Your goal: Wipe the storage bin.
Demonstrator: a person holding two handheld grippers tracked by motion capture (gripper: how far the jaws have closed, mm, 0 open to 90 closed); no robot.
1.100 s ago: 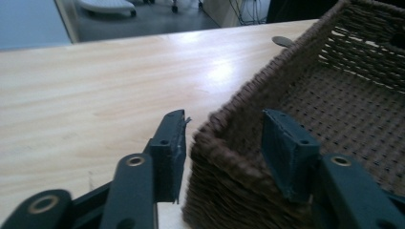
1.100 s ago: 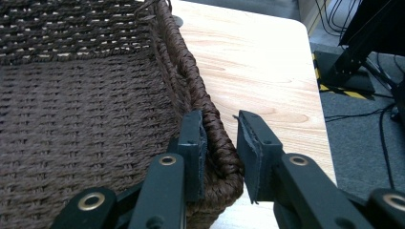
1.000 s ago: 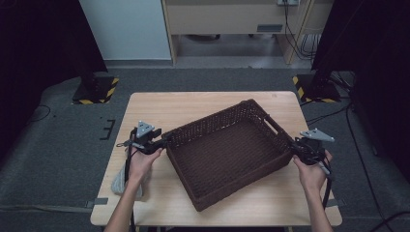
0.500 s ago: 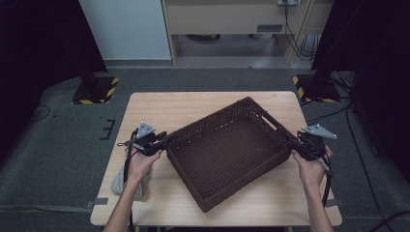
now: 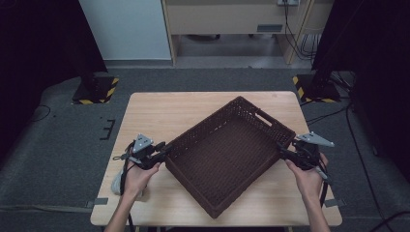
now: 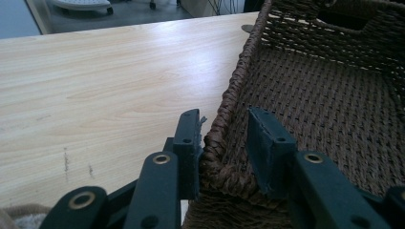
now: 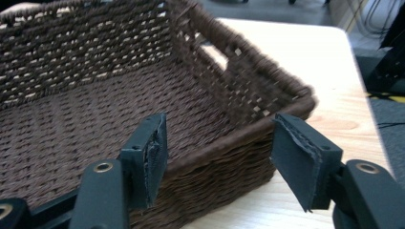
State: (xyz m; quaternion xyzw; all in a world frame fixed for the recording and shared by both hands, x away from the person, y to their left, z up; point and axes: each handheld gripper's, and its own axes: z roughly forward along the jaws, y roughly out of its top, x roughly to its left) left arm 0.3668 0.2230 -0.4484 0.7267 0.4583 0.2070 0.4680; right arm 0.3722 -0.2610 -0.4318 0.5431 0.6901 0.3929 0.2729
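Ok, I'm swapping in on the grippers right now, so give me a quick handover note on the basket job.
Left gripper: fingers shut on the basket rim at its left corner.
Right gripper: fingers have just been opening; they straddle the right corner rim without pressing it.
Basket: empty, sitting skewed on the table.
Done: left hold taken, right hold let go.
Left: probably regrip on the right, or release the left if the basket sits where wanted.
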